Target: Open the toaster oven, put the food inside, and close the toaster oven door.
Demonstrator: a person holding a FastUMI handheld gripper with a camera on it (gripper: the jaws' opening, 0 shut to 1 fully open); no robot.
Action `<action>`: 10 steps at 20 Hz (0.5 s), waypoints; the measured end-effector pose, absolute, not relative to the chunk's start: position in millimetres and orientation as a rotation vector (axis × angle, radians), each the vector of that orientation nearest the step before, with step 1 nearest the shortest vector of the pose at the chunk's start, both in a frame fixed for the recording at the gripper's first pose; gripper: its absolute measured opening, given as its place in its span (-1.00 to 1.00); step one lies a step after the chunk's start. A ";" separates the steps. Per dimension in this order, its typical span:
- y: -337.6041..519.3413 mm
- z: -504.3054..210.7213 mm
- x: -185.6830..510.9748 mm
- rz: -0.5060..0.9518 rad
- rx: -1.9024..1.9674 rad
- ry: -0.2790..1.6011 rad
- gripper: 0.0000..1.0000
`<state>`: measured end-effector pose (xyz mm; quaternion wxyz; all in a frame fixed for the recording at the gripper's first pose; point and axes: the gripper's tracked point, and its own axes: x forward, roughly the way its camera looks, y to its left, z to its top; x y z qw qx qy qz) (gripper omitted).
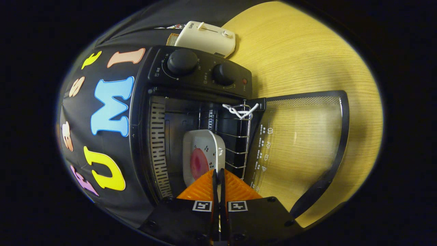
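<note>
The gripper (218,176) has its two fingers drawn close together, pinching the near rim of a white rounded-square ceramic plate (202,150) that carries a flat round pink slice of food (199,163); both fingers seem to press on that rim, though the contact itself is partly hidden by them. The step in hand looks like the placing of the food: the plate already sits inside the cavity of the black metal toaster oven (191,112), on or just over the chrome wire rack (239,143), whose bars run beside and beyond it. Whether the plate is fully resting on the rack I cannot tell. The next move, as I judge it, calls for letting the fingers part so the plate stays put, drawing the gripper straight back out of the opening without dragging the rim, then swinging round to the dark curved handle (315,193) of the glass oven door (300,143), which lies fully open over the light wooden tabletop (307,51). Farther on, two black round knobs (201,66) sit on the oven's control panel. Beyond the oven stands a cream plastic pop-up toaster (208,38), with what looks like a slice of bread (172,39) just beside it.
</note>
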<state>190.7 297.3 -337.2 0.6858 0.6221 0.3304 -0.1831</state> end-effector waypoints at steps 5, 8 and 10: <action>316.4 -318.8 183.5 -0.264 1.292 0.753 -0.14; 323.1 -311.6 166.7 -0.201 1.217 0.799 0.87; 325.3 -305.9 152.3 -0.148 1.137 0.836 0.90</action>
